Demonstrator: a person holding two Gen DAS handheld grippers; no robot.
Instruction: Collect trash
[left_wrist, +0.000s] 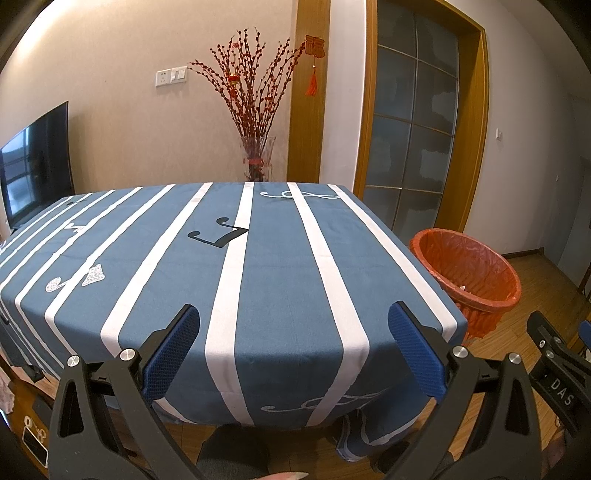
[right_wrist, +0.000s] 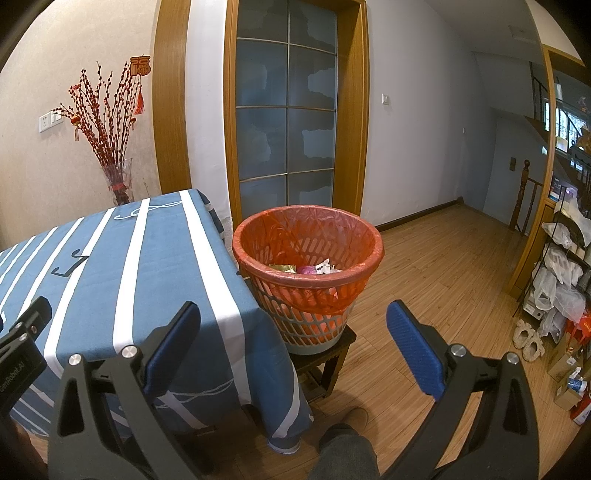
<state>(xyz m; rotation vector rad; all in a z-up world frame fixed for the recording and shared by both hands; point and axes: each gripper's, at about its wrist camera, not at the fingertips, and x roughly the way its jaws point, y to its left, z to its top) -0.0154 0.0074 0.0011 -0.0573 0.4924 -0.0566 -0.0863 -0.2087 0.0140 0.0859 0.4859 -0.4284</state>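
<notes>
A waste basket (right_wrist: 308, 258) lined with a red bag stands on a small dark stool (right_wrist: 325, 354) at the table's right end; it also shows in the left wrist view (left_wrist: 467, 269). Wrappers (right_wrist: 306, 268) lie inside it. My left gripper (left_wrist: 293, 314) is open and empty, held over the near edge of the blue-and-white striped tablecloth (left_wrist: 258, 266). My right gripper (right_wrist: 293, 314) is open and empty, in front of the basket and the table's corner. The right gripper's body shows at the left wrist view's right edge (left_wrist: 554, 369).
A vase of red branches (left_wrist: 255, 122) stands behind the table by the wall. A TV (left_wrist: 35, 162) is at the left. A glass door (right_wrist: 286, 122) is behind the basket. Shelves with bags (right_wrist: 561, 273) and slippers (right_wrist: 526, 338) are at the right, on wooden floor (right_wrist: 443, 280).
</notes>
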